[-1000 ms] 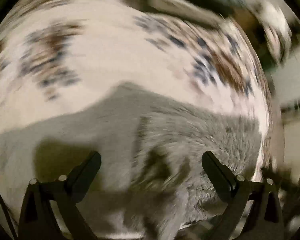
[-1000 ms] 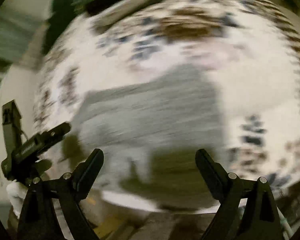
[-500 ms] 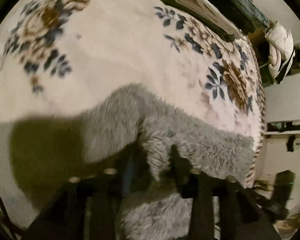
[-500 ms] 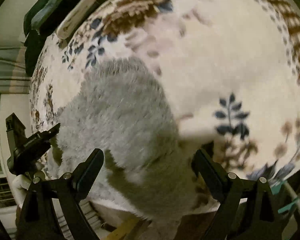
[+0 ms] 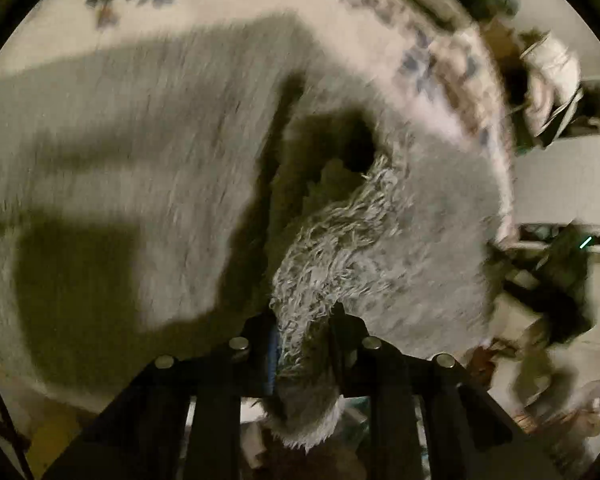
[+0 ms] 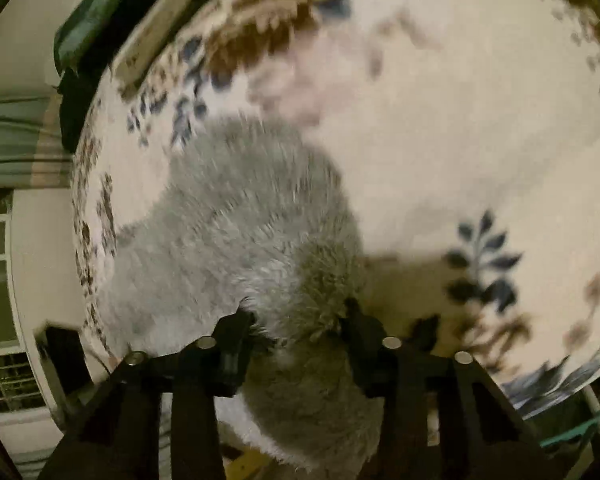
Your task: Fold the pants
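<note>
Both hand-held grippers have dropped onto the fuzzy grey pants (image 5: pixel 172 152) since a second ago, jaws drawn in from wide apart.
Pants lie spread on the floral blanket (image 6: pixel 440 100); left hand-held gripper (image 5: pixel 304 320) is closing, pinching a raised fold, right hand-held gripper (image 6: pixel 296 320) closing around a bunched edge, beside the blanket's blue leaf print (image 6: pixel 482 256).

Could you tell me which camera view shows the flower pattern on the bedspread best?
The right wrist view: the bedspread fills its upper half, with blue leaves and brown blooms visible though blurred. In the left wrist view the grey fleece pants cover most of it, leaving only a blurred strip.
</note>
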Tool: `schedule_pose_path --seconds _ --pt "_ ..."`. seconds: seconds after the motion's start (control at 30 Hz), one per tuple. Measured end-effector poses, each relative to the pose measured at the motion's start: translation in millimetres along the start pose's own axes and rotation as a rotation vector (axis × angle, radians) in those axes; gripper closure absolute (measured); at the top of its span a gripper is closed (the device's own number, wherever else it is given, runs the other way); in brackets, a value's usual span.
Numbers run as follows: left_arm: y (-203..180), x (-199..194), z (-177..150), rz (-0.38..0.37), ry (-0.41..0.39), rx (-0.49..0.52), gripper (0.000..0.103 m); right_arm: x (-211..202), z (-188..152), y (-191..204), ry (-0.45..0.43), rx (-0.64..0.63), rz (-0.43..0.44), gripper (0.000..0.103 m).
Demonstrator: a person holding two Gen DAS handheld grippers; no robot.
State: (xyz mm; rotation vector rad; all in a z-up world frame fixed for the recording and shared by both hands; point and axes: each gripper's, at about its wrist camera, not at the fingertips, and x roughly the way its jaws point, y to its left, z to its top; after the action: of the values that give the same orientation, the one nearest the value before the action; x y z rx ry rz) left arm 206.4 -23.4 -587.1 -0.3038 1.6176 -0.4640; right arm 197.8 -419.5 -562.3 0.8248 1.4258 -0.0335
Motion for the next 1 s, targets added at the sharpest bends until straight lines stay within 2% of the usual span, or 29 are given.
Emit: schedule_pose_path --seconds 0.03,0.07,0.1,0.13,0.17,0.27,0.33,0.37,0.47,0.6,0.67,0.73,0.77,0.8,0.87,0.97,1.0 --pt "5 11 -3 0.013 0.044 -0.020 0.081 6 1 2 0.042 -0.019 -0.026 0.060" --pt "9 15 -5 0.016 0.069 -0.044 0.081 15 3 4 0.096 -0.029 -0.059 0.054" --pt "10 11 -5 0.014 0.074 -0.053 0.079 19 4 4 0.130 -0.026 -0.091 0.046" --pt "8 5 -4 0.015 0.072 -0.051 0.078 17 5 6 0.131 -0.028 -0.107 0.043" --pt "5 -6 -3 0.015 0.059 -0.042 0.078 11 6 10 0.118 -0.036 -0.115 0.040" --pt "-7 -48 7 0.028 -0.034 -0.014 0.063 -14 11 38 0.055 -0.088 -0.131 0.035" --pt "-13 -67 24 0.006 -0.101 -0.008 0.043 -20 11 58 0.071 -0.102 -0.118 0.035" --pt "-18 -69 34 0.000 -0.117 0.007 0.040 -17 8 65 0.101 -0.094 -0.112 0.035" --pt "-35 -52 72 0.044 -0.094 0.098 0.039 -3 -18 71 0.208 0.025 -0.115 0.035" --pt "-58 -12 104 0.128 0.008 0.235 0.039 32 -78 35 0.298 0.318 0.015 0.035" --pt "-65 2 109 0.145 0.036 0.285 0.043 52 -96 27 0.303 0.417 0.080 0.035" --pt "-69 6 107 0.163 0.023 0.341 0.089 69 -107 22 0.271 0.486 0.141 0.048" --pt "-71 5 107 0.176 0.002 0.366 0.089 76 -111 23 0.254 0.495 0.117 0.076" --pt "-71 5 108 0.189 -0.018 0.373 0.091 78 -113 25 0.241 0.488 0.096 0.095" --pt "-68 4 114 0.216 -0.053 0.353 0.093 82 -122 32 0.220 0.437 -0.010 0.095" --pt "-54 12 135 0.239 -0.063 0.278 0.096 94 -137 23 0.279 0.437 -0.067 0.095" --pt "-49 13 142 0.225 -0.057 0.249 0.096 98 -138 23 0.293 0.435 -0.071 0.094"
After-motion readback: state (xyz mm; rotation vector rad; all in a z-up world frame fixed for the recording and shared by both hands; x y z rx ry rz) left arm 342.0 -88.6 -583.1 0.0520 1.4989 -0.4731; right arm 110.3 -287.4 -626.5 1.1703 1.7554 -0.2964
